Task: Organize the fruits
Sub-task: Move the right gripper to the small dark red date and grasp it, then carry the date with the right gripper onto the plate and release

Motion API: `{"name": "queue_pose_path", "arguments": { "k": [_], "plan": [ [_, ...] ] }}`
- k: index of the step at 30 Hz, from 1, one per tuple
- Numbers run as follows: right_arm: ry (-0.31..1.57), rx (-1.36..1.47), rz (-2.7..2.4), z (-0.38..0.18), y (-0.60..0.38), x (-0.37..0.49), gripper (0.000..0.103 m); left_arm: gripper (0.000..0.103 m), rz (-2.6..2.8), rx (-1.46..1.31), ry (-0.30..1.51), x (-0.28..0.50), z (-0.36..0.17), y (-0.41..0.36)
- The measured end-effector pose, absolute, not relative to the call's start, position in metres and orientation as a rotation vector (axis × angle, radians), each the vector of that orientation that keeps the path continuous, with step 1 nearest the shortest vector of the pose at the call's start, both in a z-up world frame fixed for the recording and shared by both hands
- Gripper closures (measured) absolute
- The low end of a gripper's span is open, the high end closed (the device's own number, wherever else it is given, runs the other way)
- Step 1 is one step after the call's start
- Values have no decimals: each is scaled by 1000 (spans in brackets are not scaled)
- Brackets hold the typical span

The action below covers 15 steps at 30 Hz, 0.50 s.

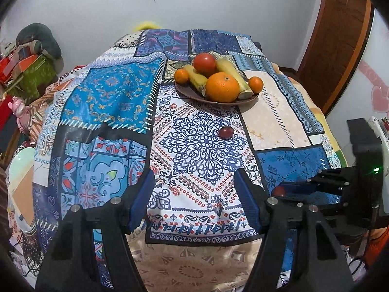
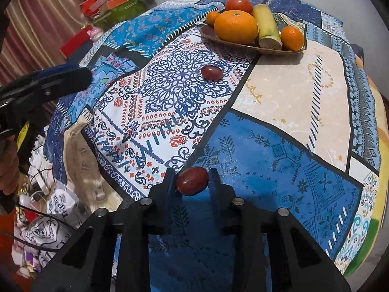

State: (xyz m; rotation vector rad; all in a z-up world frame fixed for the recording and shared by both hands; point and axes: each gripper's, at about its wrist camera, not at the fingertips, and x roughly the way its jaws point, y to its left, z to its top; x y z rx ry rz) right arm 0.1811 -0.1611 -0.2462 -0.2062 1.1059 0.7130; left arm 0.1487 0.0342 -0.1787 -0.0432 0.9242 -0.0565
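The right hand-held gripper [image 2: 192,181] is pinching a dark red grape-like fruit [image 2: 192,180], its pads pressed to either side, low over the blue patch of the cloth-covered surface [image 2: 291,92]. So the step in hand looks like a pick-up — one loose fruit taken, bound, I judge, for the brown plate [image 2: 267,46] at 12 o'clock, already piled with a large orange [image 2: 235,26], a tomato [image 2: 238,4], small oranges and yellow pieces.

A second dark red fruit [image 1: 226,132] lies loose at the centre of the patterned panel. The left hand-held gripper [image 1: 195,196] hangs spread and empty, this fruit ahead at its 12 o'clock.

Next calls for a lift and carry to a free spot on the plate. Whether the held fruit still touches the cloth is hard to tell — the fingers hide its underside.
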Motion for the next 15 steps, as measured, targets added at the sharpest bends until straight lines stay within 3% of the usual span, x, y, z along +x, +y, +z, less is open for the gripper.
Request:
{"name": "queue_pose_path", "arguments": {
  "k": [12,15],
  "plan": [
    [968,-140,643,-211,-197,214,79,36,-116,-32,983,200,-203,7],
    [939,-128,616,-205,-206,225,79,42,-134,-19,1004,217,-213,-3]
  ]
}}
